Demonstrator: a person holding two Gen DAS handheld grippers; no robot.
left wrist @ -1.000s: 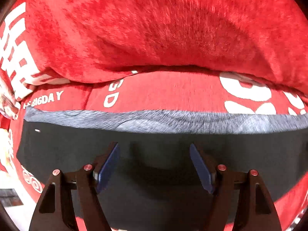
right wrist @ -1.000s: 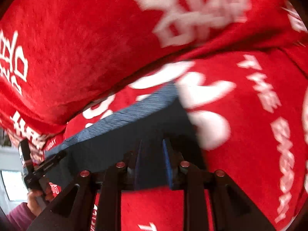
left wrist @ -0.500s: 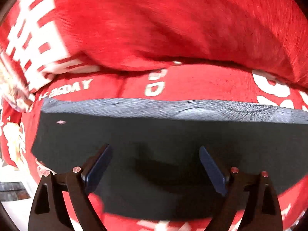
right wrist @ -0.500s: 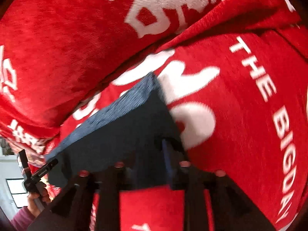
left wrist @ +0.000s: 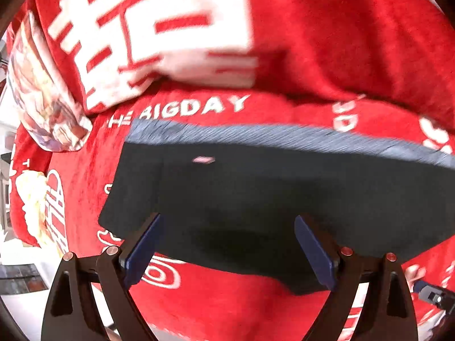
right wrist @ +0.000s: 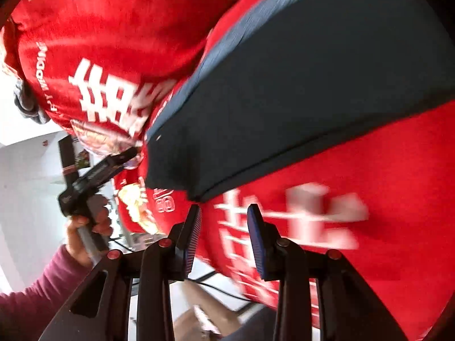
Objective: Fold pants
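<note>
The dark navy pants (left wrist: 270,193) lie folded into a flat rectangle on a red blanket (left wrist: 199,307) with white lettering. My left gripper (left wrist: 224,244) is open, its blue pads over the near edge of the pants, holding nothing. In the right wrist view the pants (right wrist: 298,91) stretch from the middle to the upper right. My right gripper (right wrist: 224,233) is open and empty, just off the pants' near corner, over the blanket (right wrist: 369,199).
A red pillow (left wrist: 312,28) with white characters lies behind the pants. The person's hand with the left gripper tool (right wrist: 93,176) shows in the right wrist view at the left, beside a white wall. The blanket's edge drops off near my right gripper.
My right gripper has let go of the pants' corner, opened and pulled back and away. My left gripper has stayed open and drawn back left, so more of the pants shows.
</note>
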